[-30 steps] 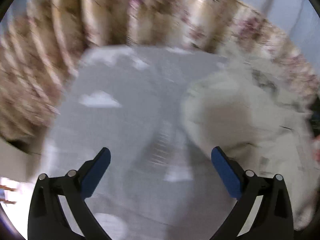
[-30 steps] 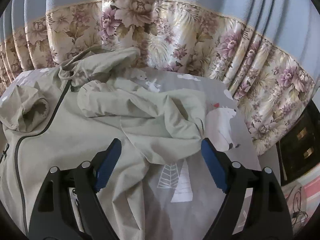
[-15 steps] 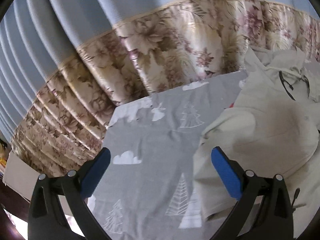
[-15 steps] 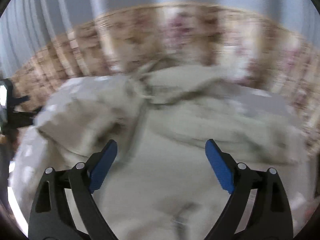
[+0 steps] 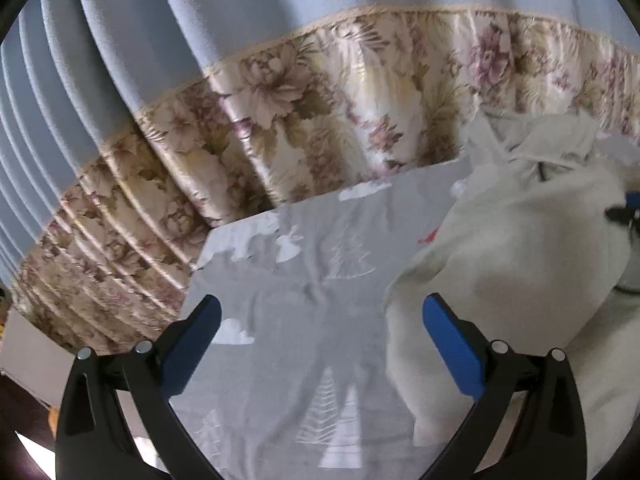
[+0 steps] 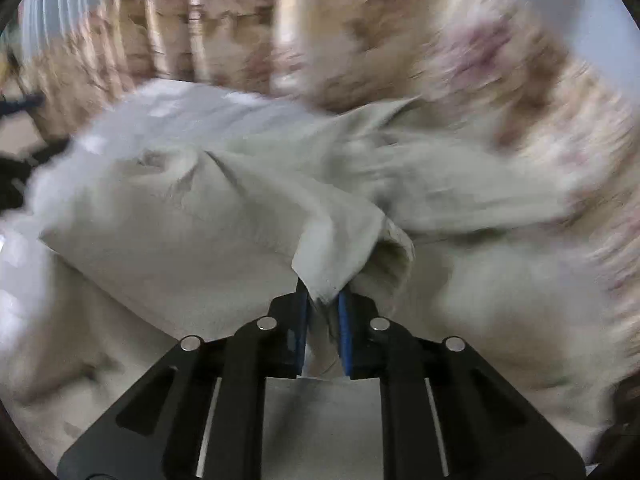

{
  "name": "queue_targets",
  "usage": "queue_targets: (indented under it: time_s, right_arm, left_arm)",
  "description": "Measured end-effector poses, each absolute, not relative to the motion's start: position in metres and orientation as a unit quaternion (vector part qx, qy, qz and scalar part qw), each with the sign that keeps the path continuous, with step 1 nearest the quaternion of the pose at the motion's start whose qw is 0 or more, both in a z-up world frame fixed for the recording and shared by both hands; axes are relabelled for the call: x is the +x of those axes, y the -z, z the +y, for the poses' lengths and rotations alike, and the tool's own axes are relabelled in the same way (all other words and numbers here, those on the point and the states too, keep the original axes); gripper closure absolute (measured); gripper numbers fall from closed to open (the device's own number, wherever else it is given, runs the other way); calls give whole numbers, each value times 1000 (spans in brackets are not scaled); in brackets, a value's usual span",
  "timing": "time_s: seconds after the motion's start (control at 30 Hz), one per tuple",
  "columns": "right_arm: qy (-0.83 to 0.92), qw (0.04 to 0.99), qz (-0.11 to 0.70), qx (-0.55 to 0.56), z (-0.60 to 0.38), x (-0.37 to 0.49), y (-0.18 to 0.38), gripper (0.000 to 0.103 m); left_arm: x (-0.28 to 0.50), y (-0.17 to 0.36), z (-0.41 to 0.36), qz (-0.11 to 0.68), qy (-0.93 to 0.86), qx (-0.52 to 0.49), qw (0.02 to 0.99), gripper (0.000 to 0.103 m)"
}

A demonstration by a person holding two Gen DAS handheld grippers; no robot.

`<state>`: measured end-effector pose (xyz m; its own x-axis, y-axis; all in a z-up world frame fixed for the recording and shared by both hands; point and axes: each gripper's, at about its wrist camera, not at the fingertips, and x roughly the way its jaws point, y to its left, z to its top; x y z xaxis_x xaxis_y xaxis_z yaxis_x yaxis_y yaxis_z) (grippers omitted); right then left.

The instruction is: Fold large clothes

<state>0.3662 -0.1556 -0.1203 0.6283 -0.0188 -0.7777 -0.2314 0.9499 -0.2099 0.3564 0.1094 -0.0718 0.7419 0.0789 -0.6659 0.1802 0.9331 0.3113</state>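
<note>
A pale khaki jacket [image 6: 224, 216] lies rumpled on a grey bed sheet [image 5: 304, 320] printed with white trees and clouds. My right gripper [image 6: 323, 300] is closing its jaws, and a folded edge of the jacket is pinched between the blue pads [image 6: 345, 332]. The right wrist view is blurred by motion. In the left wrist view the jacket [image 5: 520, 272] fills the right side. My left gripper [image 5: 320, 316] hangs open over bare sheet, its right fingertip at the jacket's edge, nothing between its fingers. At the far right edge there, a bit of the other gripper [image 5: 626, 212] shows.
A curtain [image 5: 280, 92], blue above and floral below, hangs along the far side of the bed. The sheet's left corner [image 5: 200, 268] drops off near the curtain. A light box or board [image 5: 24, 348] shows at the lower left.
My right gripper swept left across the jacket and its jaws came together on a fold of the fabric. My left gripper swung until the curtain and sheet corner came into view, jaws still wide.
</note>
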Motion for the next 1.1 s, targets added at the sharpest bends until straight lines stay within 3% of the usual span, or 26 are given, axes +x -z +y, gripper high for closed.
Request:
queue_targets:
  time_s: [0.13, 0.2, 0.27, 0.3, 0.5, 0.6, 0.7, 0.87, 1.1]
  right_arm:
    - [24, 880, 446, -160, -229, 353, 112, 89]
    - [33, 864, 482, -142, -261, 345, 120, 80]
    - [34, 872, 478, -97, -296, 333, 116, 39]
    - [37, 877, 472, -82, -308, 329, 113, 34]
    - [63, 884, 456, -82, -339, 320, 111, 32]
    - [26, 890, 455, -19, -358, 313, 106, 30]
    - [24, 891, 453, 2, -376, 308, 101, 22]
    - [87, 899, 428, 45, -421, 297, 93, 22]
    - [92, 869, 486, -23, -420, 354, 136, 22]
  left_arm:
    - [363, 73, 82, 370, 61, 174, 911, 2]
    - [365, 80, 64, 377, 79, 178, 905, 2]
    - [367, 90, 41, 386, 89, 193, 898, 2]
    - [368, 97, 27, 390, 94, 204, 893, 2]
    - [376, 144, -18, 415, 91, 279, 861, 2]
    - [378, 163, -19, 421, 80, 299, 852, 1]
    - [377, 164, -15, 415, 83, 303, 854, 1]
    - [381, 164, -10, 415, 72, 310, 852, 1]
    - [381, 159, -9, 420, 67, 298, 855, 1]
